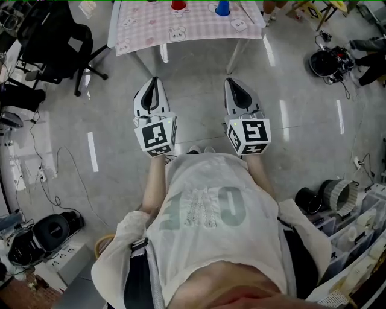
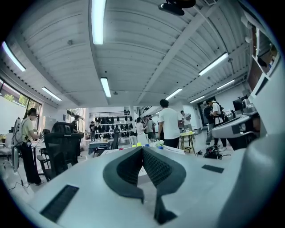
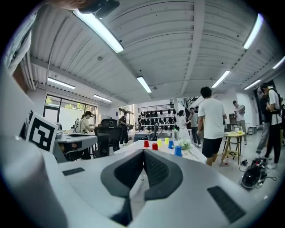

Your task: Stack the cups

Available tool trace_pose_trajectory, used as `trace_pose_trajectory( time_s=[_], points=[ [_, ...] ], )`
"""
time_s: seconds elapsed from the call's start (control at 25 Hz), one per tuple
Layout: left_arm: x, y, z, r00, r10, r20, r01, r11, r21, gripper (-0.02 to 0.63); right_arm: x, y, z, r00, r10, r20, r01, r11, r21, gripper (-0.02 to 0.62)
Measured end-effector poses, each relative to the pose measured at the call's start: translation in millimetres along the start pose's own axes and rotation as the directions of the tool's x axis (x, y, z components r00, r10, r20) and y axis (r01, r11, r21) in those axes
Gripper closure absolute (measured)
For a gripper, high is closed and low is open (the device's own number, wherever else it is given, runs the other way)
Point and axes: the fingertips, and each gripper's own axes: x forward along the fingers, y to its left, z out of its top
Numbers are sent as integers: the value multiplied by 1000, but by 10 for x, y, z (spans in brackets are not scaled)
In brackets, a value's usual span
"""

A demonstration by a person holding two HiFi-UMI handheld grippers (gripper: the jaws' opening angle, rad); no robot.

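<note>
1. The cups sit on the surface (image 1: 151, 27) with the pink checked cloth, in front of the person. The head view shows only a red cup (image 1: 178, 5) and a blue cup (image 1: 222, 8) at the top of the picture.
2. The right tool view shows more of them. There are red cups (image 3: 146, 143), yellow cups (image 3: 159, 143) and blue cups (image 3: 178, 151). They stand near each other, and none looks stacked yet.
3. The left tool (image 1: 155, 79) has its two jaws pressed together with nothing between them. The right tool (image 1: 232, 81) is the same: jaws together and empty. Both point forward over the floor, well apart from the cups.
4. The cups look like small plastic ones, so I think they are very light. A little bump could knock one over or make it slide.
5. The sides look smooth and shiny, so a cup may slip if the squeeze is too soft. The walls are likely thin, so a hard squeeze may bend them.
6. I would open the jaws wide and take a cup by its side, about halfway up, with one jaw on each side.
7. The cups are too small here to tell if they stand mouth up or mouth down. It is best to check that up close before lifting one over the next.
</note>
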Motion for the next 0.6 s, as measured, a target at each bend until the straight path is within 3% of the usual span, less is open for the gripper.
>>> trace_pose_trajectory(
  time_s=[0.4,0.6],
  points=[
    [414,-199,-223,999,22,-34,-23,999,-34,580,249,-346,-187,998,44,-50,-44,999,-10,566],
    [985,-116,-280,1000,2,-17,-2,1000,-30,580,742,-581,-194,999,26,-33,-26,1000,-4,566]
  ],
)
